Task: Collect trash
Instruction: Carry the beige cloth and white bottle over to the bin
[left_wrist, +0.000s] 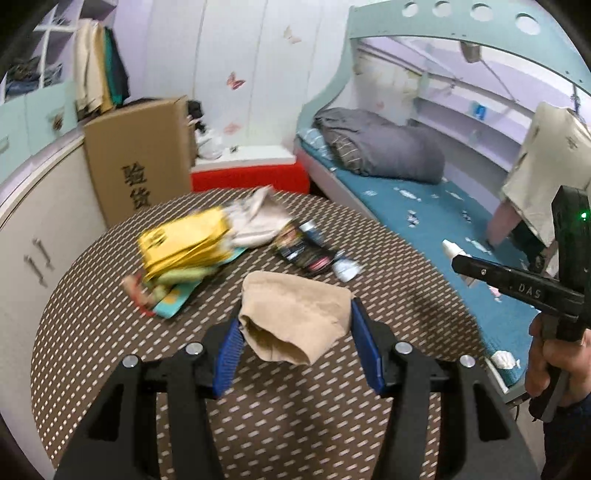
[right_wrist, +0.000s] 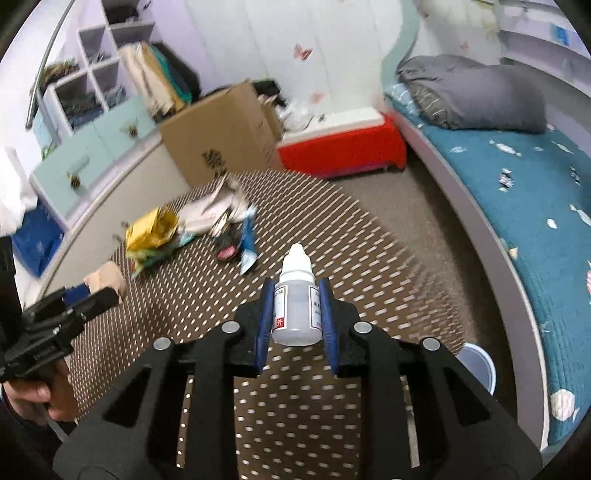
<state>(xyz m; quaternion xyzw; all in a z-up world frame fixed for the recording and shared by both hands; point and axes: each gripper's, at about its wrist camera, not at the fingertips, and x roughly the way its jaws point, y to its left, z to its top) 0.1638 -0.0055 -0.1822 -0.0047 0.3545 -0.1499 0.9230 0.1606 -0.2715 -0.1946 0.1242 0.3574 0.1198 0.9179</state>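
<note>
My left gripper (left_wrist: 296, 326) is shut on a crumpled beige paper wad (left_wrist: 291, 317), held above the round brown dotted table (left_wrist: 273, 413). My right gripper (right_wrist: 295, 293) is shut on a small white dropper bottle (right_wrist: 295, 314), upright between the blue pads. Farther back on the table lie a yellow packet (left_wrist: 184, 243), crumpled white paper (left_wrist: 256, 218), a dark wrapper (left_wrist: 301, 247) and a blue-white wrapper (left_wrist: 345, 267). In the left wrist view the right gripper (left_wrist: 461, 263) shows at the right with the bottle (left_wrist: 454, 248). The left gripper (right_wrist: 92, 297) appears at the left edge of the right wrist view.
A cardboard box (left_wrist: 140, 158) and a red-sided box (left_wrist: 249, 177) stand beyond the table. A bed with a teal cover (right_wrist: 517, 184) and grey bedding (left_wrist: 384, 147) runs along the right. A white round container (right_wrist: 476, 363) sits on the floor by the bed. Cabinets (left_wrist: 40, 236) line the left.
</note>
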